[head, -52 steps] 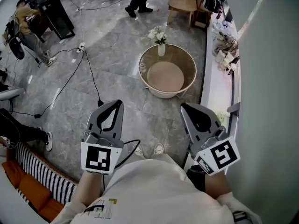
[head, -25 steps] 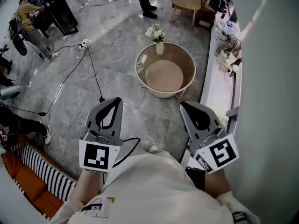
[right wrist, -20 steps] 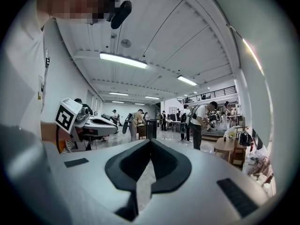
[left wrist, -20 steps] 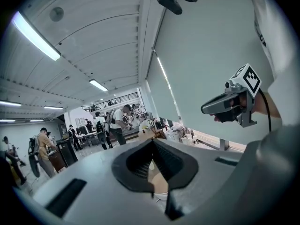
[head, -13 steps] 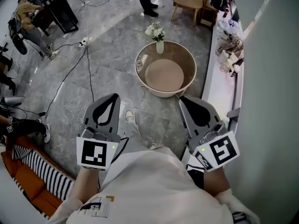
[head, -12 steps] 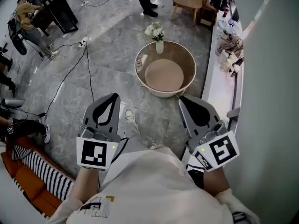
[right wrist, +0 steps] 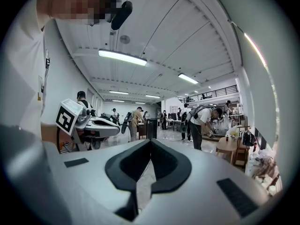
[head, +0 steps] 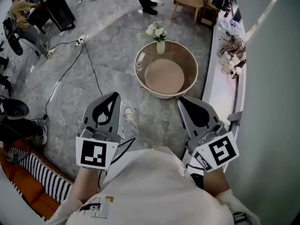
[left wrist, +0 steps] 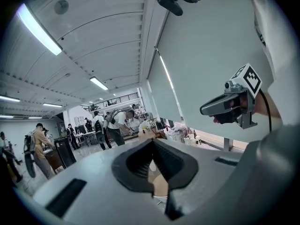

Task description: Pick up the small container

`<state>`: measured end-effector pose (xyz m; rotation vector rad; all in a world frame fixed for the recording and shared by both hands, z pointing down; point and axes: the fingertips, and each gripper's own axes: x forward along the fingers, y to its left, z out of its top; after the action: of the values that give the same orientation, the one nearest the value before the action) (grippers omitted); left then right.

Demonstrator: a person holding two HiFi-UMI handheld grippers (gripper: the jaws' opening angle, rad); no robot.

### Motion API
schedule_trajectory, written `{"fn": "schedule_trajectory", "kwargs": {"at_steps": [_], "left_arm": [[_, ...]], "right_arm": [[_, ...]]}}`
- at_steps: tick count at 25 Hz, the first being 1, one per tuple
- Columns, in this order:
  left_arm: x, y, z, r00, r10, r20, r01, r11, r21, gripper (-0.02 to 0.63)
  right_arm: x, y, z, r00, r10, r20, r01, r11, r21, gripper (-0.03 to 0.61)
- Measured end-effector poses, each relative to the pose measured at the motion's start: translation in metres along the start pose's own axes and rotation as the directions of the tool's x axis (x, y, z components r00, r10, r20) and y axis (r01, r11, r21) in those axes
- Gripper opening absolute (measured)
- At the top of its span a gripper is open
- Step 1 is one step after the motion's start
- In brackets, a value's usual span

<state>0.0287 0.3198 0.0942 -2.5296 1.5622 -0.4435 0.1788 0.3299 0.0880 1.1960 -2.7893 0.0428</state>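
Observation:
A low round glass-topped table (head: pixel 192 64) stands on the grey stone floor ahead of me. A small clear item (head: pixel 139 65), too small to identify, sits at its left rim. My left gripper (head: pixel 114 96) and right gripper (head: pixel 181 100) are held side by side at waist height, short of the table, both shut with nothing between the jaws. In the left gripper view the left gripper (left wrist: pixel 153 143) points into the room, with the right gripper (left wrist: pixel 229 108) beside it. The right gripper view shows the right gripper (right wrist: pixel 150 142) shut and the left gripper (right wrist: pixel 93 125) at its left.
A vase of white flowers (head: pixel 158 34) stands at the table's far rim. A white ledge (head: pixel 213 86) with clutter runs along the right wall. Black cables (head: pixel 86 60) cross the floor at left. A wooden side table (head: pixel 186 0) and people stand farther back. A striped and orange seat (head: pixel 33 182) is lower left.
The person has stepped forward: a shoe now shows between the grippers, and the table sits slightly nearer. Both grippers keep their pose and stay shut.

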Motion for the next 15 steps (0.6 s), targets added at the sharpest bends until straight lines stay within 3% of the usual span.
{"fn": "schedule_trajectory", "kwargs": {"at_steps": [15], "left_arm": [[0.095,0.126,-0.047,0.998,-0.020,-0.057,0.019,0.999,-0.028,0.008]], "right_arm": [[0.156,-0.039,-0.005,0.995,-0.010,-0.094,0.008,1.000,-0.014,0.006]]}}
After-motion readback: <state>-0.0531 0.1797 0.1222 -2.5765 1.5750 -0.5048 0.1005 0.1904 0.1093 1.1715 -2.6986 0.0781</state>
